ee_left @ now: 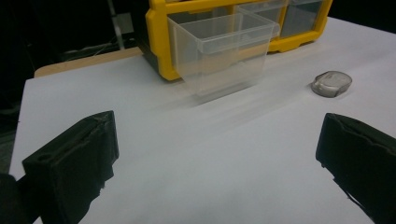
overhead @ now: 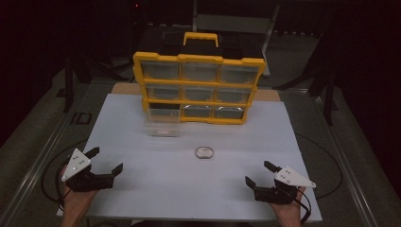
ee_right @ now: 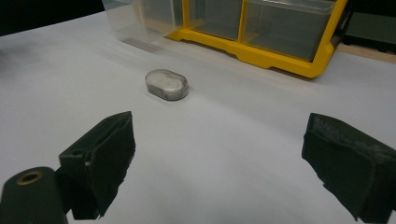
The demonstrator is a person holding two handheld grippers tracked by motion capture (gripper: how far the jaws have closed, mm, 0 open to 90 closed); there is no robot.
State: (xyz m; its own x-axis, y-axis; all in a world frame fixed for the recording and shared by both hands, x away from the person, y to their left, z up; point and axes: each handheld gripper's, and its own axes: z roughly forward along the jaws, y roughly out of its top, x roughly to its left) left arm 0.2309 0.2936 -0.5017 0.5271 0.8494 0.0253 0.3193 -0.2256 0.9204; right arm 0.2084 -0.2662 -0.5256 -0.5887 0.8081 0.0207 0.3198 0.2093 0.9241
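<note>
the left tool is at the near left part of the white desk, held by a hand that comes from the bottom edge. its two black jaws stand wide apart and there is nothing between them; in the left gripper view only the bare desk surface is seen in the gap. the right tool is at the near right part of the desk, held by the other hand, and its jaws are also spread wide with nothing in them.

between the two tools, a little further from the person, a small oval case with a clear top lies flat on the desk. it is well apart from both tools and nothing touches it. in the right gripper view the case is ahead of the jaws and a bit to the left.

behind it a yellow organizer with clear drawers stands upright at the far part of the desk. one clear drawer is taken out and stands on the desk just in front of the lower left corner of the organizer. this drawer looks empty, as far as i can tell.
</note>
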